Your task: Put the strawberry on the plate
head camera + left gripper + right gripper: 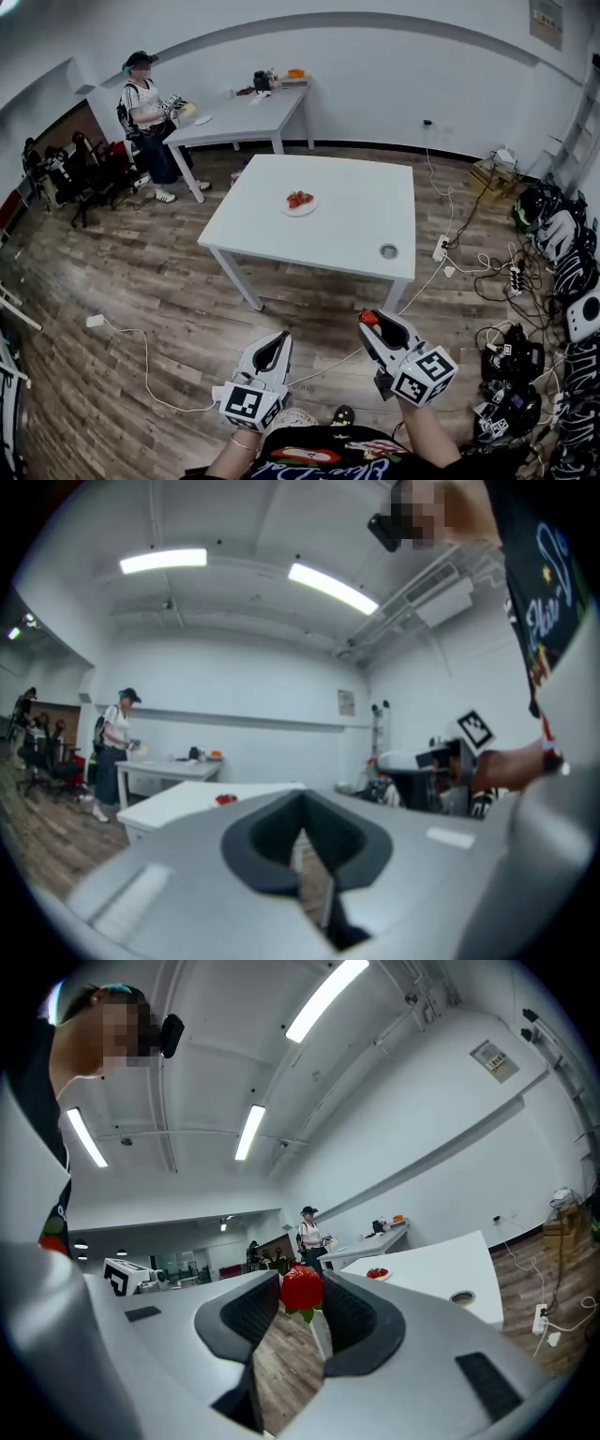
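A red strawberry point(369, 318) with green leaves is pinched at the tips of my right gripper point(371, 321), which is shut on it, held low above the wood floor, well short of the white table point(347, 225). The right gripper view shows the strawberry point(302, 1287) between the dark pads. A white plate point(301, 210) with strawberries on it sits mid-table, and shows small and far off as the plate point(378, 1275) in the right gripper view. My left gripper point(282, 337) is shut and holds nothing, also over the floor.
A round grommet hole point(388, 250) is in the table's near right part. A power strip point(440, 247) and cables lie on the floor right of the table, beside piled equipment point(562, 272). A person point(145, 122) stands at a second table point(244, 114) at the back.
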Available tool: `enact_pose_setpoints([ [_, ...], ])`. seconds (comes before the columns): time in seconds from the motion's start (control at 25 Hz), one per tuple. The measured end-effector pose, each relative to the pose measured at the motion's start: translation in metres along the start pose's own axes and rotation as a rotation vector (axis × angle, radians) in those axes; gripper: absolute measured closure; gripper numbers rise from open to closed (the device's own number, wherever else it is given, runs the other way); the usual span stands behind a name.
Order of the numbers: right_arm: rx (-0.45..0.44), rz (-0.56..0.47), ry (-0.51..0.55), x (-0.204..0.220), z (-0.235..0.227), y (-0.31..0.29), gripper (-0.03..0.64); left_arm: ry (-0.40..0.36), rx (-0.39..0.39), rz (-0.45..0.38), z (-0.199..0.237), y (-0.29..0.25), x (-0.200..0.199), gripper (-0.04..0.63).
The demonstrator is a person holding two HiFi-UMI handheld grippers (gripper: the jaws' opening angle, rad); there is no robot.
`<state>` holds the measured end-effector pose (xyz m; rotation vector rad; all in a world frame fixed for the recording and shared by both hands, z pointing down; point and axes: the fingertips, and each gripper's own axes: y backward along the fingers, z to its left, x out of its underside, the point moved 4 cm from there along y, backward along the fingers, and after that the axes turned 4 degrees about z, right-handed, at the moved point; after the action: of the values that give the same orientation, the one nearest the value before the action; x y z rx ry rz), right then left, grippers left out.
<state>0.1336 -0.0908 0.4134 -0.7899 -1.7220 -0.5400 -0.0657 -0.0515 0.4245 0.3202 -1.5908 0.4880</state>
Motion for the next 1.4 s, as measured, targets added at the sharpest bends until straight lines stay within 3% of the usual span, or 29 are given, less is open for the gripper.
enact_pose_setpoints([
  [0.32,-0.001,0.078,0.037,-0.015,-0.069,-0.118,0.466,0.051,0.011,0.005,0.099,-0.109,0.005,0.598],
  [0.52,-0.005,0.103,0.111,-0.039,-0.112,-0.219,0.466,0.0,0.078,-0.02,0.179,-0.191,-0.005,0.598],
  [0.84,0.129,0.152,0.146,-0.05,-0.177,-0.369,0.466,-0.032,0.17,-0.023,0.303,-0.289,-0.02,0.598],
  [1.0,0.121,0.251,0.175,-0.047,-0.206,-0.414,0.466,0.01,0.18,-0.014,0.33,-0.329,-0.022,0.598],
  [1.16,0.136,0.373,0.345,-0.029,-0.24,-0.452,0.466,0.04,0.155,0.008,0.344,-0.356,-0.02,0.598],
  [1.4,0.029,0.629,0.388,0.023,-0.28,-0.496,0.466,0.033,0.086,0.009,0.366,-0.374,-0.028,0.598],
])
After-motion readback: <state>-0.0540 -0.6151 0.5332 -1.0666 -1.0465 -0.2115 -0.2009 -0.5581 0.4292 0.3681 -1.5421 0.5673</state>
